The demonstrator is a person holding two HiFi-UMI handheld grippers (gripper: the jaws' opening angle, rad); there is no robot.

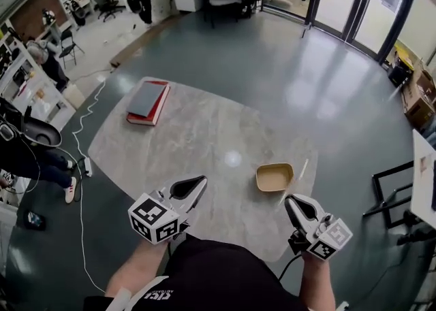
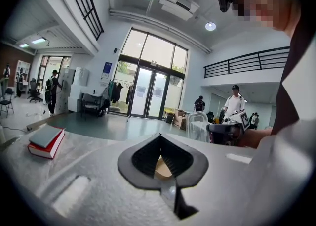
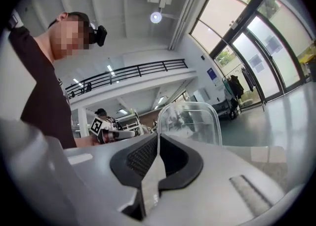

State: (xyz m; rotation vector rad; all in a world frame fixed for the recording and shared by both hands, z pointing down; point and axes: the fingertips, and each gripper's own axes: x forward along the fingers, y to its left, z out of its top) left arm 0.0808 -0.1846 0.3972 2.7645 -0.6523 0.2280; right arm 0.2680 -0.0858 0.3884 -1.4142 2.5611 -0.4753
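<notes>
The right hand-held gripper [image 3: 158, 136] is clamped on the rim of a clear lid [image 3: 190, 121], probably light, bendy and slippery, best held there; the left hand-held gripper [image 2: 159, 136] is closed, empty.

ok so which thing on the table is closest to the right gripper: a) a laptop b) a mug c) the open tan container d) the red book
c: in the head view the open tan container sits just ahead of the right gripper, while the red book lies far across the table on the left side.
</notes>
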